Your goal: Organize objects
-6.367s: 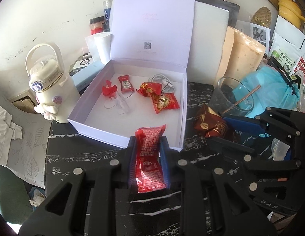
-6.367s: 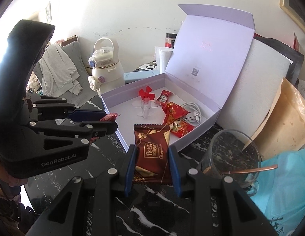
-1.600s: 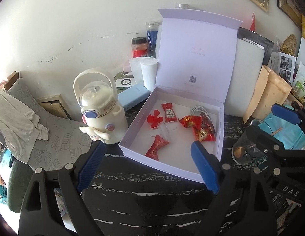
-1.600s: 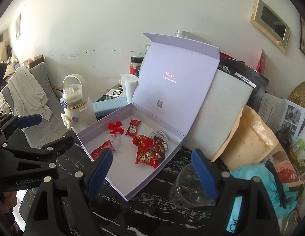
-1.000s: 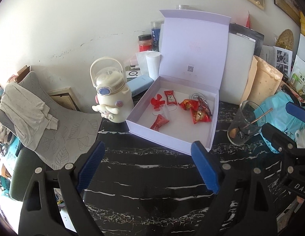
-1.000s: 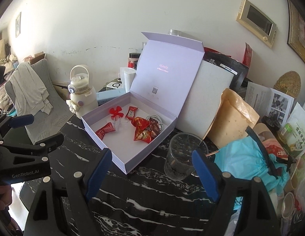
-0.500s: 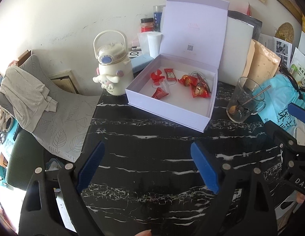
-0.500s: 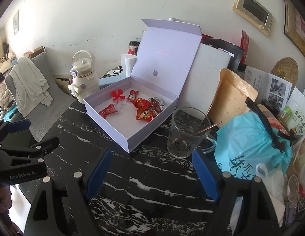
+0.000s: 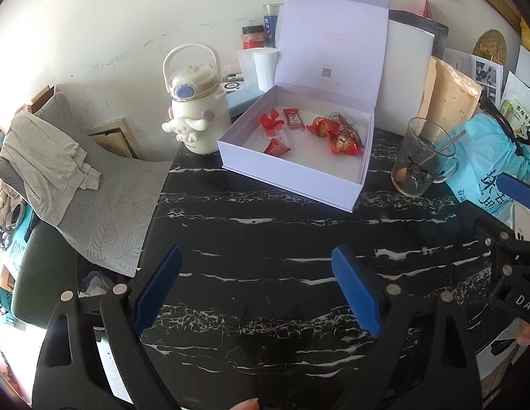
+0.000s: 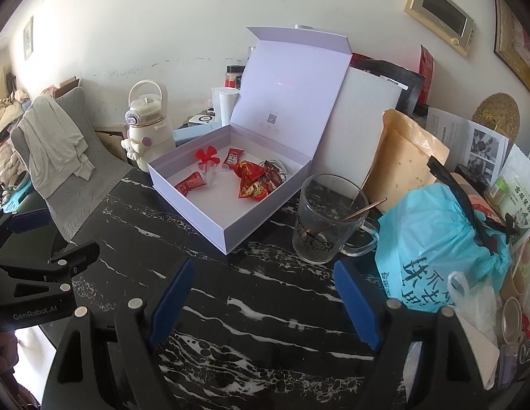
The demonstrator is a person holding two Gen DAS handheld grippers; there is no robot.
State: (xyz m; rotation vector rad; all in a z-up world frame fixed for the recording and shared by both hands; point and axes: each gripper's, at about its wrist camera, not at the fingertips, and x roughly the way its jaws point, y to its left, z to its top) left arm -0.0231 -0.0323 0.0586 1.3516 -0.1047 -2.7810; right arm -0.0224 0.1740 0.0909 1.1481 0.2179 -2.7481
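An open lilac box (image 9: 299,179) (image 10: 203,212) with its lid up stands at the back of the black marble table (image 9: 265,239) (image 10: 265,307). Inside lie several red snack packets (image 9: 276,147) (image 10: 251,184), a small red fan (image 9: 270,119) (image 10: 205,154), a brown chocolate packet (image 10: 272,172) and a white cable. My left gripper (image 9: 256,287) is open and empty, well back from the box over the table. My right gripper (image 10: 261,299) is open and empty near the table's front, beside the box's near corner.
A white cartoon bottle (image 9: 196,116) (image 10: 147,126) stands left of the box. A glass mug with a spoon (image 9: 422,160) (image 10: 324,220) and a blue plastic bag (image 10: 442,249) lie to the right. Pouches, jars and papers crowd the back wall. A cloth-draped chair (image 9: 59,157) stands left.
Both grippers dropped their packets into the box earlier, then pulled back and up. Over the last second both kept backing away, so the box looks smaller and more table shows.
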